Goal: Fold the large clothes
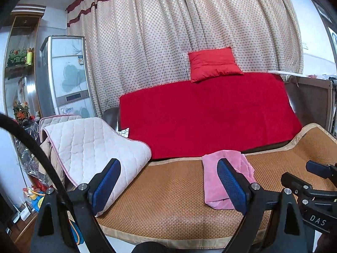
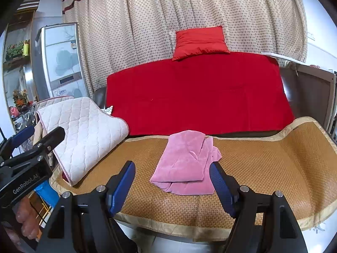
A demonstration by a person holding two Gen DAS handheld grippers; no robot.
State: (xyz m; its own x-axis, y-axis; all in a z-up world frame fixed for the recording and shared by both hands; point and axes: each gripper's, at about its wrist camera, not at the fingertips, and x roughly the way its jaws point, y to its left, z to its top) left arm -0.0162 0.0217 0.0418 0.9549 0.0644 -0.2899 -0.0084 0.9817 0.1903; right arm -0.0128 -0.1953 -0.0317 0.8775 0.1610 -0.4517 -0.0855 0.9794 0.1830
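Both claws, the left claw (image 1: 168, 185) and the right claw (image 2: 172, 185), hang spread wide and empty above the pink garment (image 2: 185, 164), which lies loosely folded on the woven mat (image 2: 273, 164); soft, light and floppy, it looks best pinched at the near edge corners.

- A sofa seat is carrying everything, and a woven brown mat (image 2: 263, 168) with a tan border is covering its top.
- A folded pink garment (image 2: 185, 164) is lying on the mat, near the middle, toward the back edge.
- A white quilted pad (image 2: 84, 130) is draping over the sofa's left end, its lower edge resting on the mat.
- A red blanket (image 2: 195, 97) is covering the sofa's backrest behind the mat.
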